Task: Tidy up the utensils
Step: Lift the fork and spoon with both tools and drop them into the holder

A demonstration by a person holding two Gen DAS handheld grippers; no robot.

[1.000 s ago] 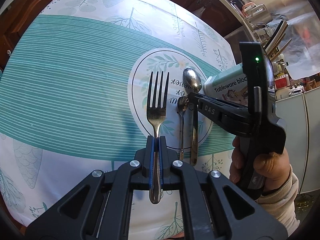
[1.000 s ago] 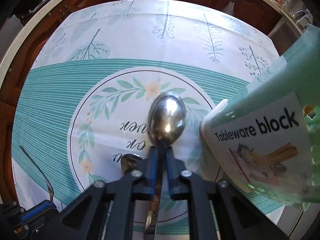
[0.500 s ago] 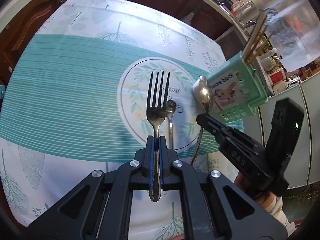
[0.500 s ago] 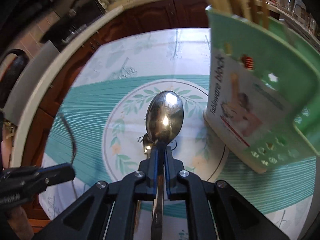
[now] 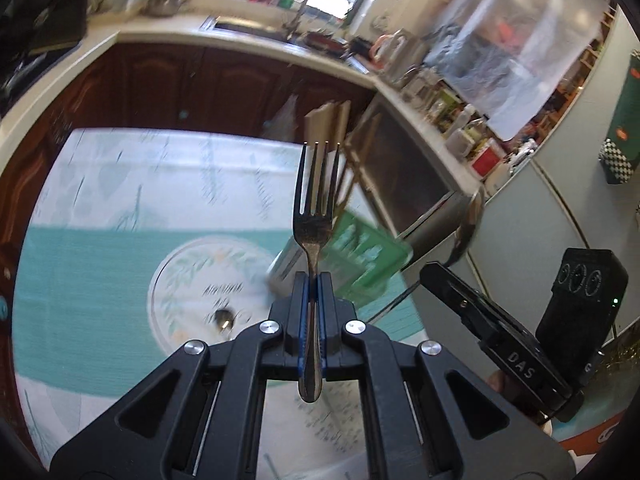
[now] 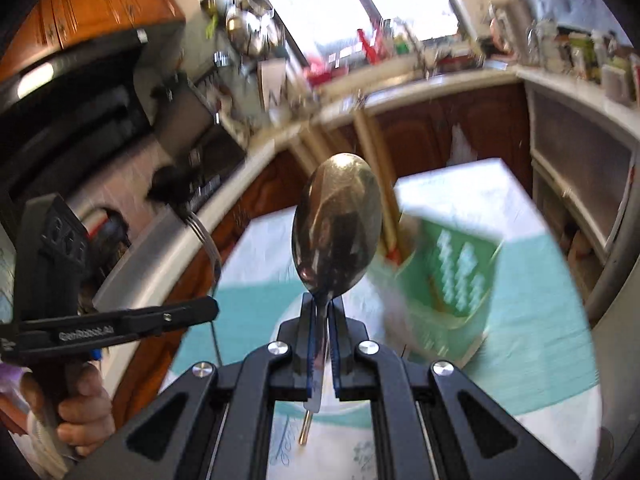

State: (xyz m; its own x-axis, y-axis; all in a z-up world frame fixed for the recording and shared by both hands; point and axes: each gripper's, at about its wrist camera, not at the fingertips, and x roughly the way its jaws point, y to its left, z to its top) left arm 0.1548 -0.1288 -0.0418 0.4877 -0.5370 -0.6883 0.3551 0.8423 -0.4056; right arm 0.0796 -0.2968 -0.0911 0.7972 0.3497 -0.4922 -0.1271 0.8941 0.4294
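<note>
My left gripper (image 5: 311, 280) is shut on the handle of a steel fork (image 5: 314, 216), tines pointing up and away, held above the table. My right gripper (image 6: 323, 312) is shut on the neck of a large steel spoon (image 6: 336, 232), bowl upward. The green utensil holder (image 5: 360, 256) stands just beyond the fork, blurred, with wooden sticks in it; in the right wrist view the holder (image 6: 452, 276) lies right of the spoon. A small spoon (image 5: 224, 318) stays on the round print of the tablecloth. The right gripper (image 5: 430, 276) shows at the right of the left view with its spoon (image 5: 468, 224).
The table carries a white and teal tablecloth (image 5: 88, 264). A kitchen counter (image 5: 248, 40) with a sink and clutter runs behind it, over dark wood cabinets. A person's hand (image 6: 80, 408) grips the left tool's handle at the left of the right wrist view.
Both grippers have risen from the table and tilted up, carrying the fork and the large spoon. The holder now lies close behind both utensils; the small spoon stays on the cloth.
</note>
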